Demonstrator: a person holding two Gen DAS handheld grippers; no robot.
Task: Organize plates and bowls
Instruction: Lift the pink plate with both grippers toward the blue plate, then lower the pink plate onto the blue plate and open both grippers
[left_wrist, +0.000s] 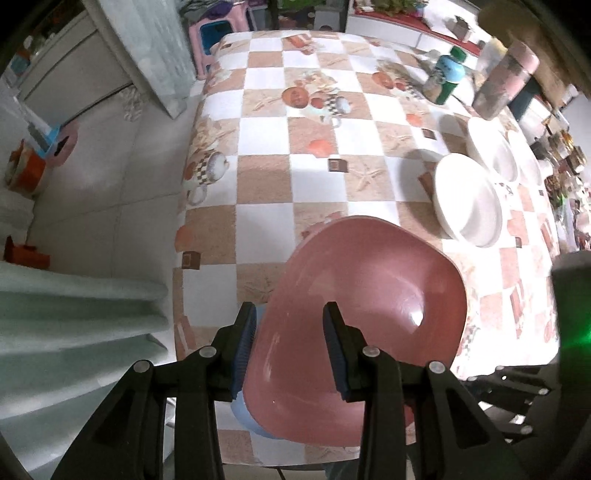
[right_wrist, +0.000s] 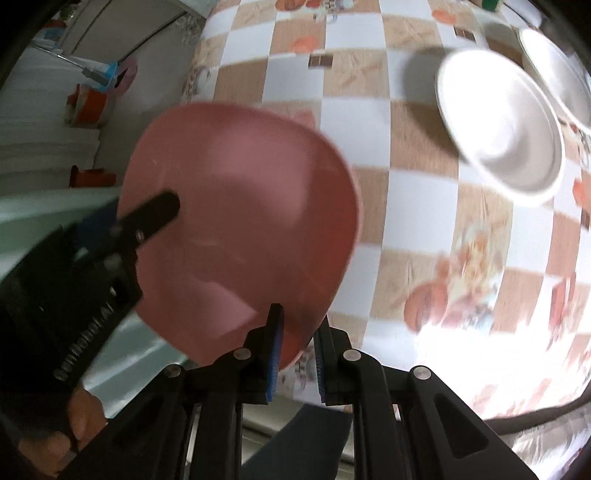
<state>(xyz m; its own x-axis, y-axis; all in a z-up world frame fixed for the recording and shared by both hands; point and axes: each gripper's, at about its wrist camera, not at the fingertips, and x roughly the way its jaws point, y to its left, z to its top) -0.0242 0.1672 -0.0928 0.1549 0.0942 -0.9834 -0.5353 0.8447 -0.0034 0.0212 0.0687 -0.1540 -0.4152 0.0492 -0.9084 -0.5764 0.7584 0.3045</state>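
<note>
1. Two grippers hold one pink bowl: the left gripper (left_wrist: 290, 347) straddles its rim, one blue pad outside the wall and one inside, clamped on it

2. Right gripper (right_wrist: 298, 354) is clenched on the opposite edge of the pink bowl (right_wrist: 240, 221), its two pads pinching the thin lip

3. Between them the bowl hangs tilted above the near edge of the worktop (left_wrist: 314, 177), partly out over the floor; something pale blue peeks from under it in the left wrist view, and I cannot tell what it is

4. Farther along the checked cloth, two white bowls (left_wrist: 469, 199) sit overlapping, well apart from the pink one, with bottles and a tumbler beyond

5. Risk, as I judge it: both grips are only on the rim, so if the hands pull unevenly or twist, the slick lip could slide out and the bowl drop to the floor

6. Writing: white lettering runs along the left gripper's body in the right wrist view, too blurred to read
</note>
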